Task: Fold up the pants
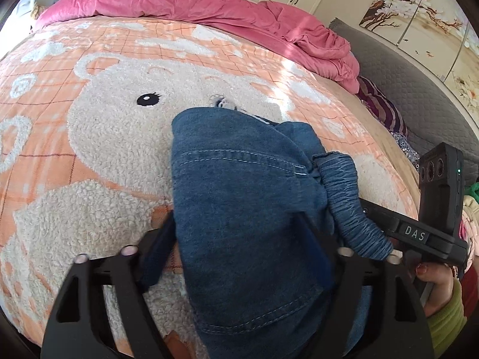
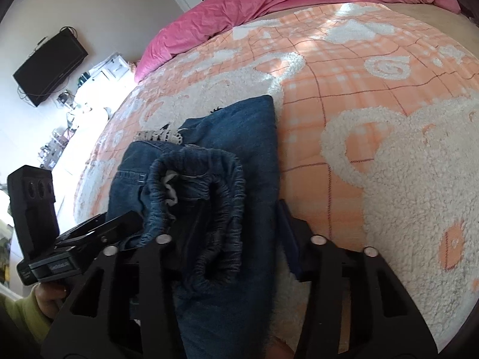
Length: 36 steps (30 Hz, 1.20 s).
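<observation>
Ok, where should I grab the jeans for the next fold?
Probably the elastic waistband, which stands bunched and raised on the folded jeans, nearest both grippers. Come in low from the near edge, jaws straddling the gathered band.

A: Pants (image 1: 239, 209) lie on the bear blanket (image 1: 89, 155) on the bed, bunched between the left gripper (image 1: 236, 254) jaws.

B: Right gripper (image 2: 230, 239) sits just beside, waistband (image 2: 209, 197) between its jaws. Duvet (image 2: 269, 9) heaped behind, along the far edge; television (image 2: 49, 65) on the wall, far left.
</observation>
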{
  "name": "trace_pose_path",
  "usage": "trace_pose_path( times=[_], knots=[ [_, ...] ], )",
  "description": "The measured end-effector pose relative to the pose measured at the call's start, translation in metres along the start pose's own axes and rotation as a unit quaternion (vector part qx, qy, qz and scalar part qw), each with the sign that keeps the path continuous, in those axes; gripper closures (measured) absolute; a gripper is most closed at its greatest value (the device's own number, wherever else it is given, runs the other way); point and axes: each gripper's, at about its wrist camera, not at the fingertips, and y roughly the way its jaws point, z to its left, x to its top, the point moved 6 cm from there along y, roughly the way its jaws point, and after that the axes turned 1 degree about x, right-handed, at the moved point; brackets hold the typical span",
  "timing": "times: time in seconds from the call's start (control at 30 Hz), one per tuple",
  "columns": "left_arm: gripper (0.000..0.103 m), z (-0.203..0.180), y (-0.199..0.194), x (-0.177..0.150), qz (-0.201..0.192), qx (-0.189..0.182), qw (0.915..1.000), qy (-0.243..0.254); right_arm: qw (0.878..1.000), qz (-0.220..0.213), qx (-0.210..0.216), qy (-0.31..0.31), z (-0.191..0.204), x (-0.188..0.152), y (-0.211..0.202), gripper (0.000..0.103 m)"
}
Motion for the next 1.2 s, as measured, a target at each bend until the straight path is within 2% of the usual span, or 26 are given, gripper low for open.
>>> trace_pose_path(
  times=[0.07, 0.1, 0.23, 0.4, 0.6, 0.8, 0.97, 1.2],
  knots=[
    [0.049, -0.005, -0.002, 0.0, -0.006, 0.009, 0.9999, 0.012, 1.0, -0.011, -0.001, -0.001, 0.003, -0.001, -0.002, 0.081],
    [0.058, -0.008, -0.003, 0.0, -0.007, 0.008, 0.9998, 0.018, 1.0, -0.017, -0.007, -0.005, 0.004, -0.002, -0.003, 0.084],
    [0.069, -0.014, -0.009, 0.002, -0.017, 0.017, 0.9991, 0.034, 0.997, -0.042, -0.045, -0.046, 0.016, -0.002, -0.009, 0.09],
    [0.077, -0.016, -0.022, 0.004, -0.032, 0.007, 0.9989, 0.034, 0.993, -0.07, -0.052, -0.085, 0.033, 0.001, -0.019, 0.092],
    [0.08, -0.017, -0.033, 0.01, -0.045, -0.007, 0.9985, 0.031, 0.988, -0.095, -0.037, -0.114, 0.056, 0.008, -0.027, 0.093],
    [0.08, -0.013, -0.039, 0.024, -0.061, -0.005, 0.9977, 0.028, 0.985, -0.098, -0.036, -0.137, 0.073, 0.018, -0.022, 0.096],
    [0.08, -0.005, -0.035, 0.044, -0.07, 0.002, 0.9974, 0.018, 0.984, -0.095, -0.037, -0.143, 0.078, 0.032, -0.01, 0.096],
    [0.08, 0.004, -0.026, 0.086, -0.094, 0.016, 0.9953, 0.016, 0.982, -0.106, -0.038, -0.154, 0.083, 0.067, 0.005, 0.096]
  ],
)
